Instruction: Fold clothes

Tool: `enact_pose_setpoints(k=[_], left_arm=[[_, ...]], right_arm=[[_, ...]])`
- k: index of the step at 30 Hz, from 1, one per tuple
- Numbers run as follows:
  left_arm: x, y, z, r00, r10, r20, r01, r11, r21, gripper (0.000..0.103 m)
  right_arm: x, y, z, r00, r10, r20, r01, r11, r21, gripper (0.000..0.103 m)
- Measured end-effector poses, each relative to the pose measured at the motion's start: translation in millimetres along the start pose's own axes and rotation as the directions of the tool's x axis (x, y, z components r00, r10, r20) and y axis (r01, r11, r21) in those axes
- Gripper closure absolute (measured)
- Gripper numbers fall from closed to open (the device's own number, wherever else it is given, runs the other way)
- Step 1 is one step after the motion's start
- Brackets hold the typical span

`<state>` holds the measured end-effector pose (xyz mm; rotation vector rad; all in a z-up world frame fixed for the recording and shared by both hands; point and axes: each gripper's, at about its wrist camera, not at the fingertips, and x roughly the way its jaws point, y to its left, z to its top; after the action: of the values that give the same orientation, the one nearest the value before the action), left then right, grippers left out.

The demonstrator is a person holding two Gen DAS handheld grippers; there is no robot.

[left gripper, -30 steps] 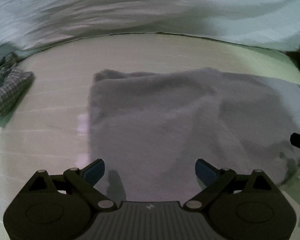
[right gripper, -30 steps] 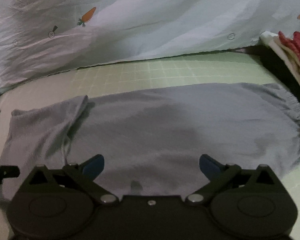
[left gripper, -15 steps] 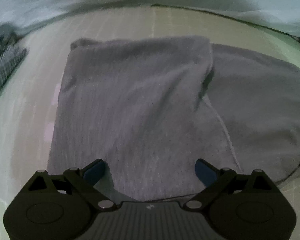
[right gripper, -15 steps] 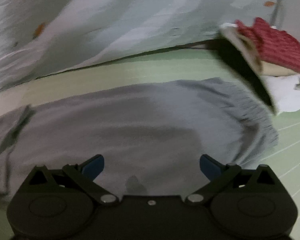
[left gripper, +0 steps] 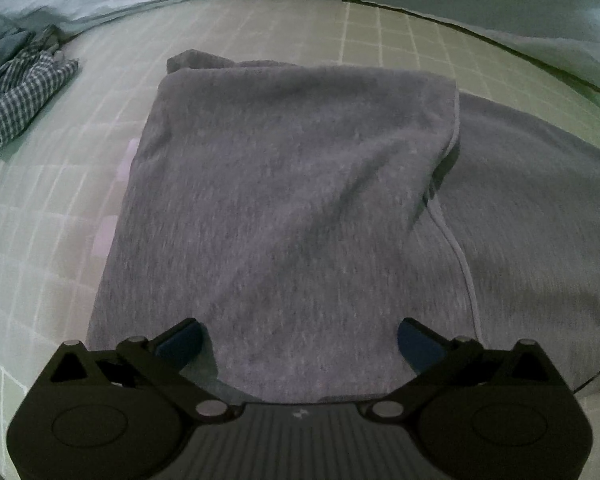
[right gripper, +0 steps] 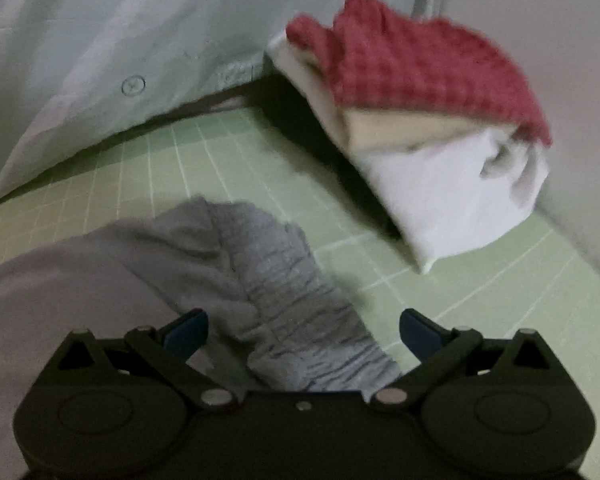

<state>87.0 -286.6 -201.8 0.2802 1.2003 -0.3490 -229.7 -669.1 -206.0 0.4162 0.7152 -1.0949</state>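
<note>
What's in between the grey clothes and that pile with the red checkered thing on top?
Just bare green grid mat, seen in the right wrist view, between the grey garment's bunched waistband and the folded stack.

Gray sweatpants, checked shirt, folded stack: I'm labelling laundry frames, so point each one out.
gray sweatpants (left gripper: 284,208), left wrist view, on the folded-over top layer.
checked shirt (left gripper: 18,100), left wrist view, on its crumpled middle.
folded stack (right gripper: 452,188), right wrist view, on the white bottom garment.

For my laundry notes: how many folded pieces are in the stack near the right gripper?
3 visible: red checked cloth on top, beige piece under it, white piece at the bottom. More may be hidden.
</note>
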Motion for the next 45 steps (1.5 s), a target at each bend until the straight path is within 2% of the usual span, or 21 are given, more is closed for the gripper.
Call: enact_pose_setpoints(k=[5, 10, 11, 12, 13, 14, 17, 22, 28, 33, 39, 40, 42, 45], left_arm=[[1, 0, 2, 1.0, 0.004, -0.013, -0.004, 1.0, -0.008, 0.0], [0, 0, 5, 0.999, 0.003, -0.037, -0.004, 1.0, -0.008, 0.0], [0, 0, 5, 0.999, 0.003, -0.037, -0.003, 1.0, -0.007, 0.0], [1, 0, 7, 0.999, 0.003, -0.036, -0.004, 1.0, -0.009, 0.0], [2, 0, 9, 0.999, 0.004, -0.035, -0.004, 1.0, -0.011, 0.0], [3, 0, 11, 0.999, 0.005, -0.034, -0.005, 1.0, -0.013, 0.0], [2, 1, 11, 1.0, 0.002, -0.017, -0.002, 1.0, -0.011, 0.0], [-2, 4, 13, 1.0, -0.015, 0.007, 0.015, 1.0, 0.003, 0.004], [-31, 24, 22, 0.988, -0.121, 0.096, 0.122, 0.993, 0.006, 0.004], [-52, 56, 27, 0.969, -0.188, 0.159, 0.196, 0.98, -0.037, 0.004], [-69, 84, 15, 0.961, -0.179, 0.21, 0.183, 0.983, -0.002, 0.004], [-69, 88, 11, 0.962, -0.173, 0.21, 0.176, 0.984, 0.004, 0.004], [-67, 96, 5, 0.965, -0.168, 0.204, 0.168, 0.986, 0.015, 0.004], [-61, 109, -4, 0.969, -0.167, 0.182, 0.168, 0.986, 0.009, 0.004]], right_arm=[[10, -4, -14, 0.996, 0.083, -0.042, -0.082, 0.997, 0.012, 0.0], [5, 0, -19, 0.998, 0.058, -0.014, -0.058, 0.998, 0.038, 0.002], [4, 1, -20, 0.999, 0.054, -0.009, -0.053, 0.998, 0.043, 0.01], [3, 2, -20, 0.999, 0.05, -0.001, -0.05, 0.998, 0.049, 0.037], [-1, 1, -18, 0.998, 0.062, 0.01, -0.062, 0.997, 0.054, 0.056], [-2, 0, -16, 0.995, 0.096, 0.004, -0.096, 0.993, 0.063, 0.063], [-9, 5, -11, 0.995, 0.102, 0.002, -0.102, 0.993, 0.054, 0.072], [-46, 22, 2, 0.99, 0.112, 0.089, -0.117, 0.992, 0.055, 0.078], [-104, 73, 15, 0.962, 0.163, 0.218, -0.156, 0.986, -0.052, 0.081], [-147, 142, 16, 0.931, 0.237, 0.279, -0.198, 0.967, -0.161, 0.081], [-171, 243, -25, 0.911, 0.367, 0.19, -0.308, 0.909, -0.281, 0.079], [-174, 260, -34, 0.907, 0.387, 0.166, -0.327, 0.895, -0.304, 0.076], [-168, 292, -61, 0.915, 0.398, 0.062, -0.349, 0.86, -0.372, 0.058], [-164, 320, -89, 0.93, 0.367, -0.027, -0.342, 0.834, -0.433, 0.05]])
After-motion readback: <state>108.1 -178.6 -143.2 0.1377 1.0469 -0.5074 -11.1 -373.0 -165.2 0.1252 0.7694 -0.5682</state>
